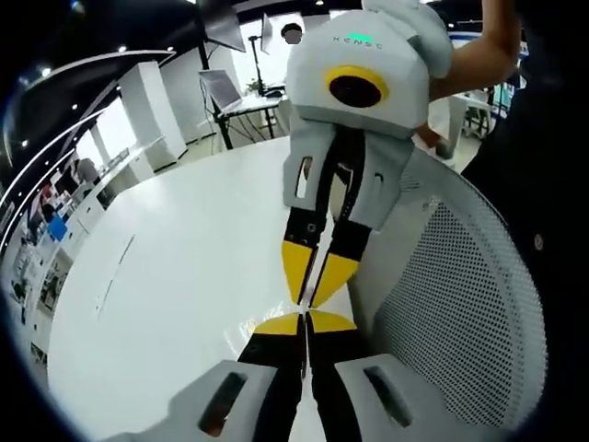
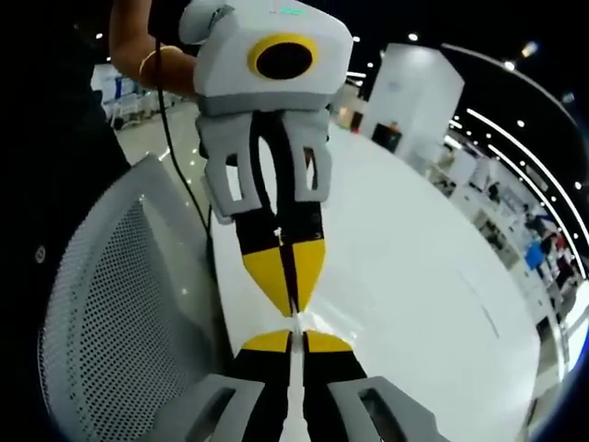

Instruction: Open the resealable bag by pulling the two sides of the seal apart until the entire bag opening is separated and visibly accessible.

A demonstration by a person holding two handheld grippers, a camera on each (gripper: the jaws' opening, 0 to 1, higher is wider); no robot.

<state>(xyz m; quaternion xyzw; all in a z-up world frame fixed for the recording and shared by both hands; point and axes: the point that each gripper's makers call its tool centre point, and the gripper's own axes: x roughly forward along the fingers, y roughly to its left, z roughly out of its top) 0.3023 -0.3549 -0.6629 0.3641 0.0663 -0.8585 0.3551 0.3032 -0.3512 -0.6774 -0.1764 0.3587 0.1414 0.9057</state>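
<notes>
The left hand-held gripper (image 1: pixel 306 316) and right hand-held gripper (image 2: pixel 295 337) meet tip to tip above the white bench (image 1: pixel 166 276), jaws closed, apparently each pinching one side of the clear resealable bag (image 2: pixel 296 324) between them, ready to pull apart.

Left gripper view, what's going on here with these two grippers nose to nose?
A person holds the left gripper and the right gripper tip to tip above a white table, beside a mesh chair. Both look shut on a thin clear bag seen edge-on. Its opening cannot be judged from here.
</notes>
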